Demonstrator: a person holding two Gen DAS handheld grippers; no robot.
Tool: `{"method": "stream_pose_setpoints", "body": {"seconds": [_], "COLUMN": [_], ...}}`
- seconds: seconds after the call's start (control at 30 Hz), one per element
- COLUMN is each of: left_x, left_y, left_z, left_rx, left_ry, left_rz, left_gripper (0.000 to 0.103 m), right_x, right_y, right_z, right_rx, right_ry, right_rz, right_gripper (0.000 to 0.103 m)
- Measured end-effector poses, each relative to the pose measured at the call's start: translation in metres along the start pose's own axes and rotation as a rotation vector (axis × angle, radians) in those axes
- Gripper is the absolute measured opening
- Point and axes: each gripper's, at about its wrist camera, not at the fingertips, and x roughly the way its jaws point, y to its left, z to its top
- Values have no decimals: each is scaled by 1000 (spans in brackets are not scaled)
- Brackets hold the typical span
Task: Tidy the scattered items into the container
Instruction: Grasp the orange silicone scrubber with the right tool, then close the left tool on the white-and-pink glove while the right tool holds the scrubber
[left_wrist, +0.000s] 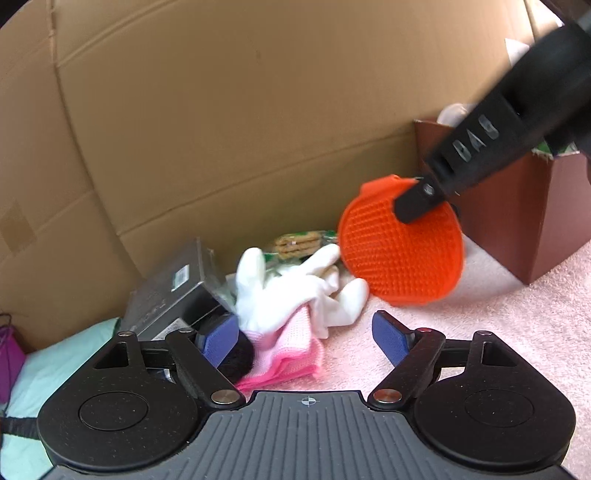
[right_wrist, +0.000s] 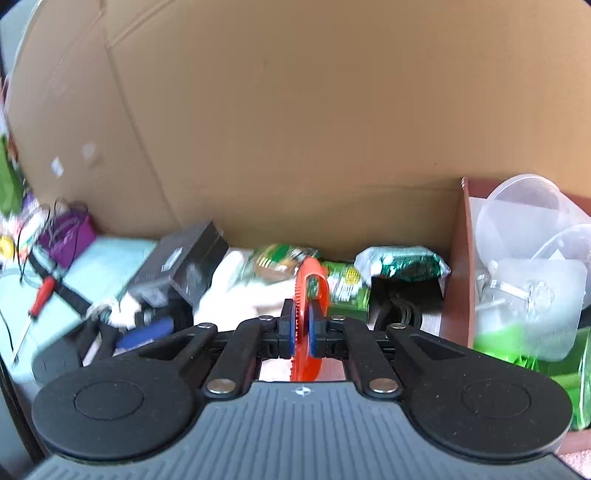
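Note:
My right gripper (right_wrist: 303, 328) is shut on an orange round silicone scrubber (right_wrist: 310, 295), held on edge between its blue pads. In the left wrist view the scrubber (left_wrist: 402, 247) hangs in the air left of the brown box container (left_wrist: 517, 221), with the right gripper (left_wrist: 417, 203) clamped on its top. My left gripper (left_wrist: 310, 339) is open and empty, low over a white glove (left_wrist: 295, 291) and a pink cloth (left_wrist: 291, 354). A cookie packet (left_wrist: 299, 243) lies behind the glove.
A cardboard wall (left_wrist: 221, 110) stands behind everything. A dark box (left_wrist: 173, 291) lies at the left by a black brush (left_wrist: 236, 354). The brown container (right_wrist: 458, 266) holds clear plastic tubs (right_wrist: 528, 258). Green snack packets (right_wrist: 399, 262) lie beside it. The floor is pink carpet (left_wrist: 517, 332).

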Motion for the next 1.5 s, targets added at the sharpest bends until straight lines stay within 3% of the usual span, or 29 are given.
{"method": "stream_pose_setpoints", "body": {"seconds": [0.23, 0.43, 0.53, 0.7, 0.9, 1.0, 1.07, 1.17, 1.3, 1.33, 1.37, 1.5], "left_x": [-6, 9, 17, 10, 13, 18, 18, 17, 28, 29, 28, 27], "left_y": [19, 52, 57, 65, 20, -3, -7, -5, 2, 3, 4, 5], "left_z": [-6, -2, 2, 2, -5, -11, -13, -11, -6, -6, -6, -5], "left_rx": [-45, -189, -149, -202, 91, 236, 243, 225, 186, 177, 166, 169], "left_ry": [-20, -16, 37, -24, 4, 16, -3, -27, 30, 35, 36, 35], "left_rz": [76, 98, 45, -31, -57, -45, -55, -17, -9, -10, -20, -21], "left_gripper": [88, 92, 92, 91, 88, 73, 48, 31, 29, 20, 3, 1], "right_x": [5, 12, 15, 16, 20, 22, 22, 23, 24, 24, 24, 23], "right_y": [7, 7, 7, 7, 7, 7, 7, 7, 7, 7, 7, 7], "right_z": [1, -5, -6, -6, -5, -5, -5, -5, -5, -5, -5, -5], "right_rx": [-41, -61, -67, -77, -86, -97, -100, -102, -103, -103, -102, -101], "right_ry": [9, 16, 19, 19, 21, 21, 20, 16, 15, 16, 16, 15], "right_rz": [-9, -12, -7, -1, 7, 5, 4, 6, 7, 7, 7, 7], "right_gripper": [8, 11, 11, 11, 11, 11, 11, 11, 12, 12, 12, 12]}}
